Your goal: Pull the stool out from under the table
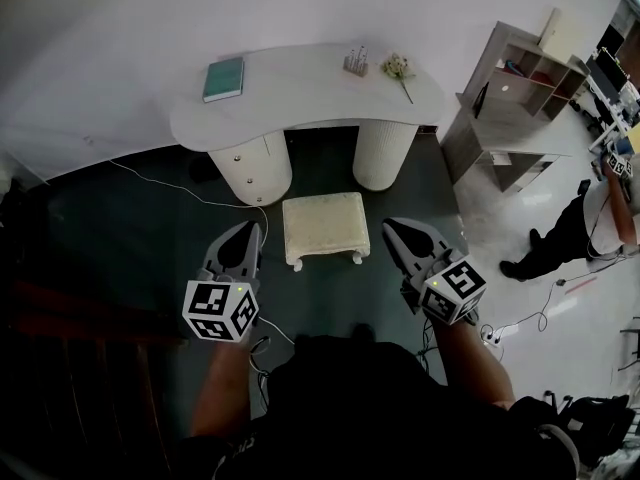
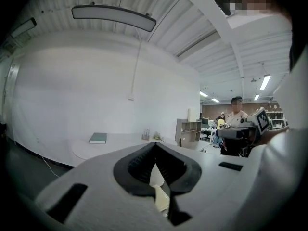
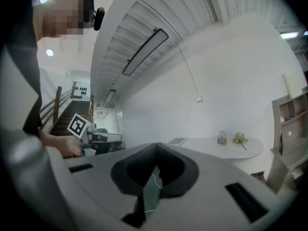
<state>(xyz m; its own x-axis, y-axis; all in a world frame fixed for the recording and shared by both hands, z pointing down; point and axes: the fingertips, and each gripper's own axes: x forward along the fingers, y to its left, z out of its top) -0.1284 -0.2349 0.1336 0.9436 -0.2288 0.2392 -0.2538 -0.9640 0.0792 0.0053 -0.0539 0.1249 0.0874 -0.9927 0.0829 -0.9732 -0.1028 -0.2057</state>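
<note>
Two grippers flank the stool, and neither has hold of anything. The left gripper [image 1: 249, 233] hangs just beside the stool's left edge with its jaws closed together and empty. Its own view shows only a sliver of pale stool top beyond the pinched pads. The stool [image 1: 325, 226] stands on the dark floor between the two grippers, just in front of the desk's [image 1: 300, 98] two round pedestals, with its back edge near the gap between them. From above it looks all but clear of the desk top. The right gripper [image 1: 393, 228] hovers just beside the stool's right edge, jaws likewise shut on nothing, with dark floor showing past them.

If more pulling is wanted, I judge that both jaws must open first, then close on the seat's side edges at matching spots. Both hands should draw back evenly and low — an uneven tug would probably slew the stool, or drag a leg across the white cable [image 1: 180, 193] lying on the floor at the left.
</note>
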